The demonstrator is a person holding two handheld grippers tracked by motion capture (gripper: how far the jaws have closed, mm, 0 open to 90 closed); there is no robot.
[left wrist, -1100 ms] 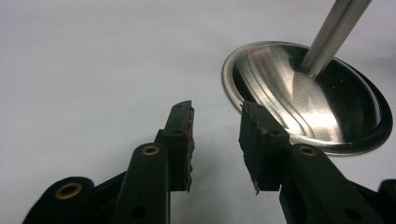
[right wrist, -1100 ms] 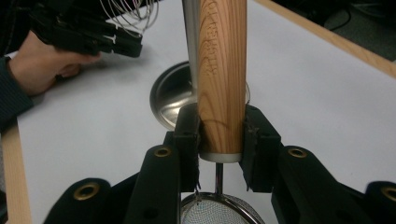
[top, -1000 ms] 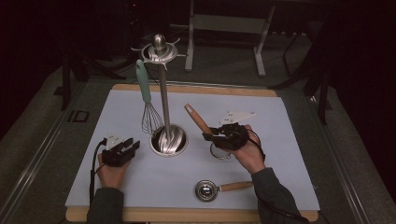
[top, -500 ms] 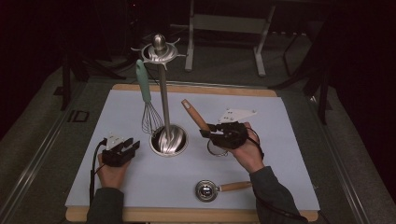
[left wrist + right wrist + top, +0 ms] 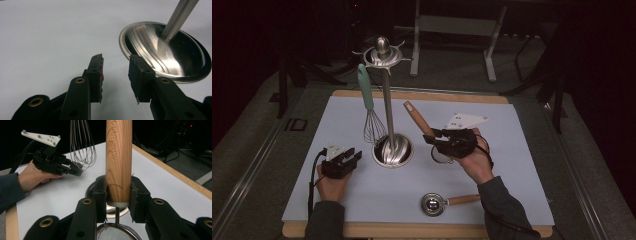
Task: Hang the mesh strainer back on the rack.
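Dark surroundings frame the pale surface (image 5: 512, 165), where the right gripper (image 5: 435, 140), pinching the strainer's wooden handle (image 5: 418, 119), has lifted it toward the rack (image 5: 384, 100) at ten o'clock for hanging; left gripper (image 5: 354, 156) spread, idle.

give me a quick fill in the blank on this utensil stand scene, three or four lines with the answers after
1. The right gripper is shut on the ______ handle of a strainer.
2. The utensil hanging from the stand with a green handle is a ______.
3. The left gripper has its jaws ______, with nothing between them.
4. The scoop lying near the front edge of the white mat has a ______ bowl.

Missing words: wooden; whisk; open; metal
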